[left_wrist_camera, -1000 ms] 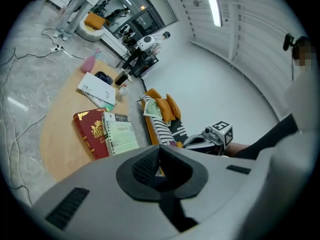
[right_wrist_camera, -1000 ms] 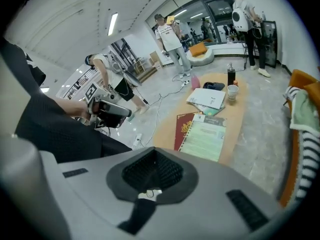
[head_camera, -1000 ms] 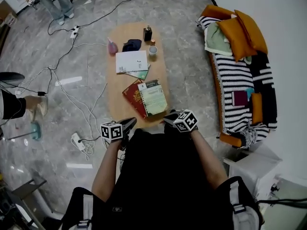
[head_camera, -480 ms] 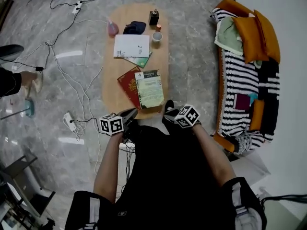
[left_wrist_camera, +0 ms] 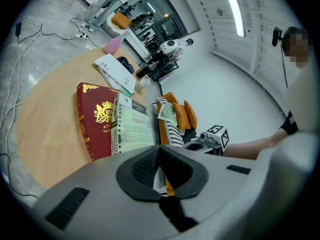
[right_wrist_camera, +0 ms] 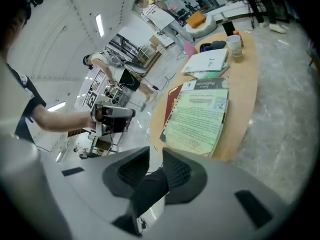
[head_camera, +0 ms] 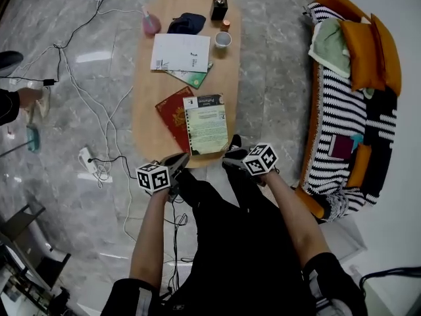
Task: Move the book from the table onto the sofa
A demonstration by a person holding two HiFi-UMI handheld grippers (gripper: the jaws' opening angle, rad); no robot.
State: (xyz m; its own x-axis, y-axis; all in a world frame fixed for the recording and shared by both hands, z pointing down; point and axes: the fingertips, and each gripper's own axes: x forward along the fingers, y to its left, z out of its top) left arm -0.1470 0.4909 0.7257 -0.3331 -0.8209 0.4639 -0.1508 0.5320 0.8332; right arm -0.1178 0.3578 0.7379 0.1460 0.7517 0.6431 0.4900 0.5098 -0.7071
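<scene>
A green-covered book (head_camera: 205,124) lies on a red book (head_camera: 171,112) at the near end of the oval wooden table (head_camera: 146,120). My left gripper (head_camera: 176,162) hovers at the table's near edge, just short of the red book (left_wrist_camera: 97,119), with its jaws shut and empty (left_wrist_camera: 159,156). My right gripper (head_camera: 231,157) hangs by the green book's near corner (right_wrist_camera: 200,116). Its jaws (right_wrist_camera: 156,159) have just been opening and stand a little apart with nothing between them. The striped sofa (head_camera: 342,110) with orange cushions stands to the right.
Farther along the table lie a white booklet (head_camera: 181,51) over a green one, a cup (head_camera: 223,39), a dark bottle (head_camera: 219,8), a pink bottle (head_camera: 150,24) and a dark pouch (head_camera: 186,22). Cables and a power strip (head_camera: 87,160) cross the floor at left. A person's hand (head_camera: 29,97) shows at the left edge.
Both grippers have come down and forward to the table's near edge. The table and books now sit closer and more central in the head view.
</scene>
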